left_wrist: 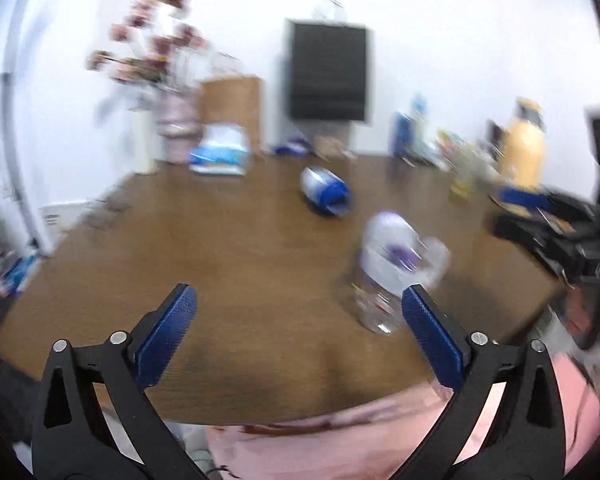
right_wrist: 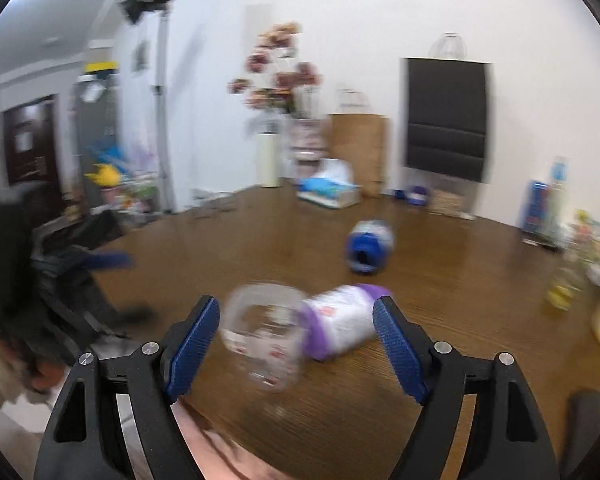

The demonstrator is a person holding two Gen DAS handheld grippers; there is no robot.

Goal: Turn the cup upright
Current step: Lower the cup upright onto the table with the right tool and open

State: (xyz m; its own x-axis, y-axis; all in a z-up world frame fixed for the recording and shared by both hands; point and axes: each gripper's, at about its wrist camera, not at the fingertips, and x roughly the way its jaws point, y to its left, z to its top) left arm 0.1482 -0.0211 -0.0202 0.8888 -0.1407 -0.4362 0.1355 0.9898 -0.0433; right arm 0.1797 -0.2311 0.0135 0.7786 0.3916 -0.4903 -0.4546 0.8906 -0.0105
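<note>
A clear plastic cup [right_wrist: 262, 334] lies on its side on the brown table [right_wrist: 440, 280], mouth toward the camera, with a white and purple sleeve [right_wrist: 340, 320] at its far end. It also shows in the left wrist view [left_wrist: 392, 268], blurred. My right gripper [right_wrist: 296, 320] is open, its fingers on either side of the cup, not touching. My left gripper [left_wrist: 300, 312] is open and empty over the table's near edge, its right finger [left_wrist: 432, 332] just in front of the cup. A blue and white cup [left_wrist: 326, 190] lies on its side further back; it also shows in the right wrist view [right_wrist: 368, 246].
Along the far edge stand a flower vase [left_wrist: 178, 120], a brown paper bag [left_wrist: 232, 108], a tissue pack [left_wrist: 220, 154], bottles [left_wrist: 416, 124] and a yellow jug [left_wrist: 524, 148]. A black chair back [left_wrist: 328, 72] stands behind the table. Black gear [left_wrist: 560, 232] lies at the right.
</note>
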